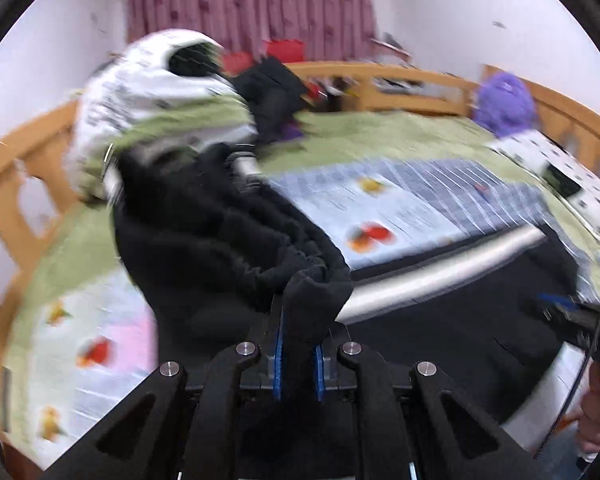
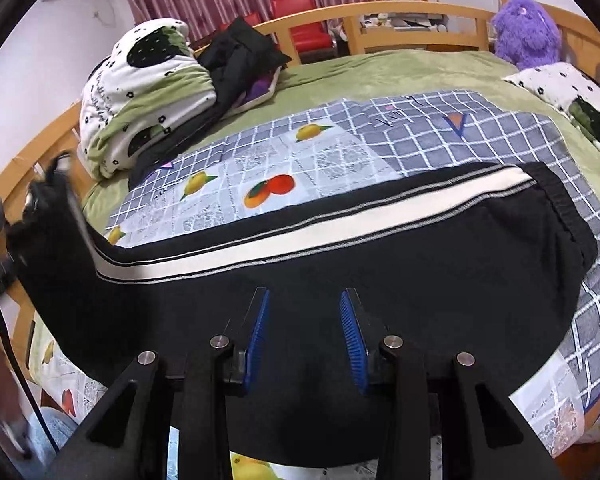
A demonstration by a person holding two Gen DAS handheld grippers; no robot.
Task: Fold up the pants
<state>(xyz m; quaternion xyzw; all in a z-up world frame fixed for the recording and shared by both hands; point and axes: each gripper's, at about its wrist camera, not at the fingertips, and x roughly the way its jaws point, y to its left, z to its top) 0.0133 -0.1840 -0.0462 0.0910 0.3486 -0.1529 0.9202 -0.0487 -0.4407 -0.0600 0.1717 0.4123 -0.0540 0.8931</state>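
Left gripper (image 1: 298, 344) is clamping a bunched fold of the black pants (image 2: 340, 280), its blue pads together on the cloth and the leg end hanging up off the bed in a crumpled ridge; the left wrist view is blurring heavily, so the exact hem edge cannot be told. The rest of the pants is lying flat across the near part of the bed, over the checked fruit-print sheet (image 2: 260, 168), white side stripe (image 2: 300, 232) running left to right, waistband at the right end. Right gripper (image 2: 305, 340) is hovering over the middle of the garment, fingers apart, nothing visibly between them; whether the tips are touching the cloth cannot be told. Risks, as judged: the left pinch is small and thick, so the cloth could be slipping out mid-carry; with the right gripper not pinning, the whole garment could be dragging rightward instead of folding; the lifted leg could be landing skewed, leaving the stripe misaligned. Count, left to right: one rolled white-and-green quilt (image 2: 140, 92), one dark garment pile (image 2: 240, 56), two red chairs (image 2: 296, 20) beyond the wooden bed rail (image 2: 412, 12), one pair of pants, one purple plush toy (image 2: 526, 28), one spotted pillow (image 2: 568, 88), two grippers.
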